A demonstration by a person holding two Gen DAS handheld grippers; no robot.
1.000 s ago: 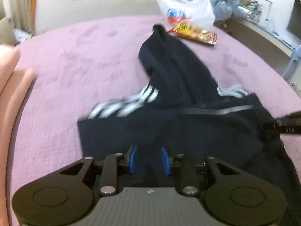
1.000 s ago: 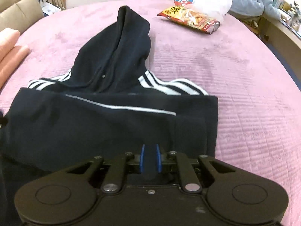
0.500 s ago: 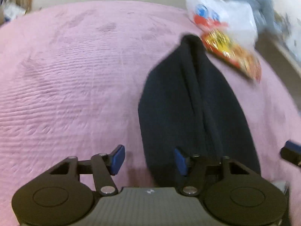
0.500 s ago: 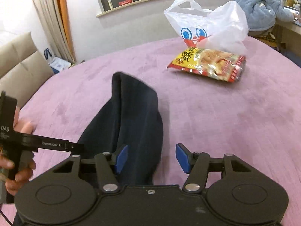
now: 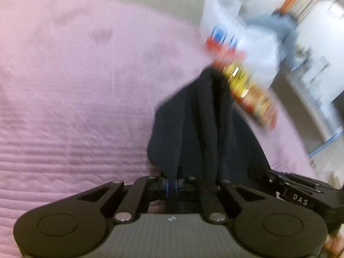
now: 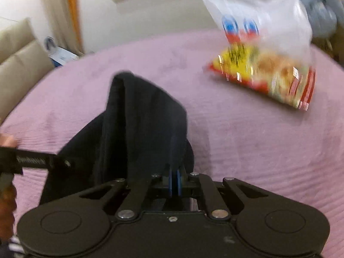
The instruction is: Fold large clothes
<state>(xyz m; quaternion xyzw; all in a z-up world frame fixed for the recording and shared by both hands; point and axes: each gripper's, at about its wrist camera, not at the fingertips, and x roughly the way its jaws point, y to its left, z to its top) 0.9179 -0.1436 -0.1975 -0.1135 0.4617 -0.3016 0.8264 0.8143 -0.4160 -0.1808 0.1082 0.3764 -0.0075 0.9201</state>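
The left gripper [image 5: 172, 185] has its blue pads pinched together on the near left edge of the dark hood [image 5: 202, 129]. The right gripper [image 6: 174, 181] is pinched on the near right edge of the same hood [image 6: 142, 126]. Both have a bit of cloth caught between the pads, so each one is clamped on the hood.

Each bite looks small. If the person pulls hard or fast, the thick cloth may slide out of one gripper. Then the hood would flop down crooked and the fold would come out messy.

The two grippers are also very close together. The right gripper shows at the right edge of the left view, and the left one pokes in at the left of the right view. They may bump if they move closer.

From the grippers, the hood stretches away across the pink bed [image 5: 75, 86]. Its tip points at the snack bag [image 6: 266, 77], which lies near it. A white plastic bag [image 6: 258, 15] sits just behind the snack bag. If the hood is swung forward instead of back, it may knock the snack bag.

The rest of the garment is below the grippers and hidden.
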